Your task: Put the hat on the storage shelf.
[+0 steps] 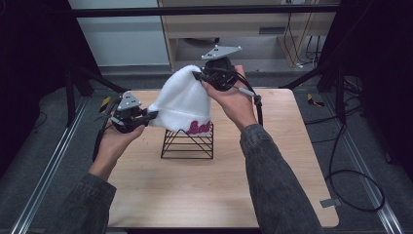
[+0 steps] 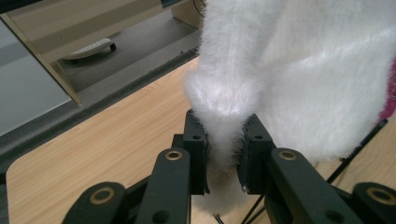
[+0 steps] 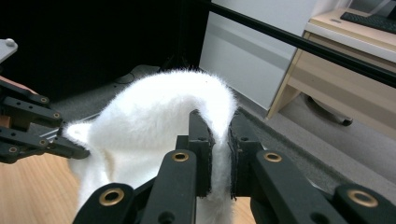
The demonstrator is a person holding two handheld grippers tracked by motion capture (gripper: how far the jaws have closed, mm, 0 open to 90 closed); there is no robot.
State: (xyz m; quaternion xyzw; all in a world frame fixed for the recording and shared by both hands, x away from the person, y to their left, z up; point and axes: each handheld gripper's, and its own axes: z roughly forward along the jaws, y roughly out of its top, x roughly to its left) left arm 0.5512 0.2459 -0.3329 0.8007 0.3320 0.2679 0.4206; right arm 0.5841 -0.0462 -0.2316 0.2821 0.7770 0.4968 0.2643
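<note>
Above the middle of the light wooden table (image 1: pixel 204 195), the left gripper (image 1: pixel 155 114) has its black jaws pinched tight on the bottom edge of a fluffy white knitted beanie (image 1: pixel 181 100); in the left gripper view the fleece (image 2: pixel 299 79) bulges out between the two pads (image 2: pixel 196 149). The right gripper (image 1: pixel 197 75), held higher and farther back, clamps the crown of the same hat, and in the right gripper view the white pile (image 3: pixel 149 121) folds over and down through its closed jaws. The beanie hangs stretched between both grippers, its lower edge resting against the peak of a black wire rack with triangular ends (image 1: pixel 187 144) standing on the table. Magenta embroidered lettering (image 1: pixel 199 128) runs along the cuff, but it is partly tucked behind the rack's wires and too blurred to read. The person's dark grey sleeves (image 1: pixel 272 180) are cut off at the bottom edge.
</note>
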